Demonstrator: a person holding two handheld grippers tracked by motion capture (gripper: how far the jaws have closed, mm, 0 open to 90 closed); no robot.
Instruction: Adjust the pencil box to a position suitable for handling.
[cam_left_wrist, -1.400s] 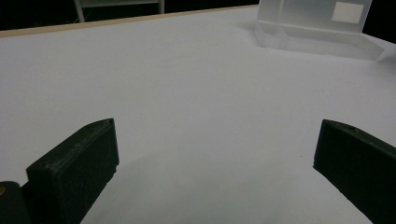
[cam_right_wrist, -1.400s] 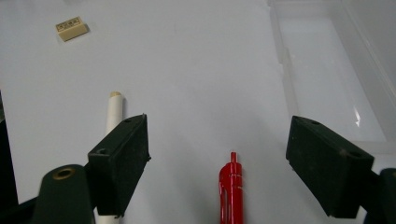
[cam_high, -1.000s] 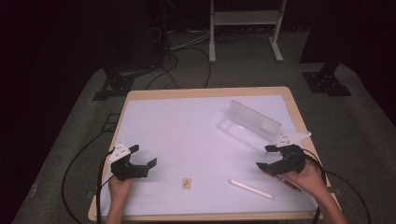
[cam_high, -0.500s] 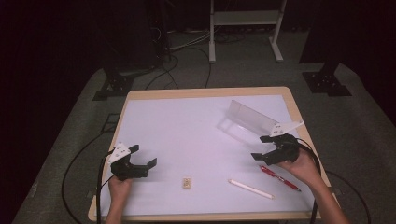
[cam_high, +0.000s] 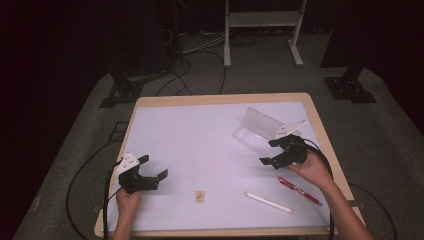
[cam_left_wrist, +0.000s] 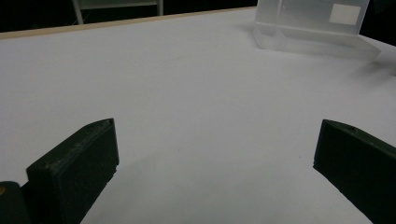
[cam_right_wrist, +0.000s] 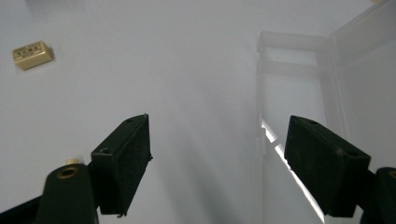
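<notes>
My left gripper (cam_high: 154, 167) rests near the table's front left, jaws wide open with nothing between them; in its own view the left gripper (cam_left_wrist: 217, 135) looks across bare white table toward a clear plastic box (cam_left_wrist: 313, 23). My right gripper (cam_high: 267, 151) hovers at the right, open and empty, just in front of the clear plastic box (cam_high: 262, 122). In the right gripper view the right gripper (cam_right_wrist: 219, 126) has the box (cam_right_wrist: 327, 70) ahead on its right and a small tan eraser (cam_right_wrist: 31, 54) far to the left.
A red pen (cam_high: 299, 190) and a white pen (cam_high: 267, 202) lie near the front right, behind my right hand. The tan eraser (cam_high: 200, 196) sits front centre. The white table top (cam_high: 200, 135) has a wooden rim; cables trail off the left edge.
My right gripper has moved forward and a little left, away from the red pen and toward the clear box. The left gripper has stayed put.
</notes>
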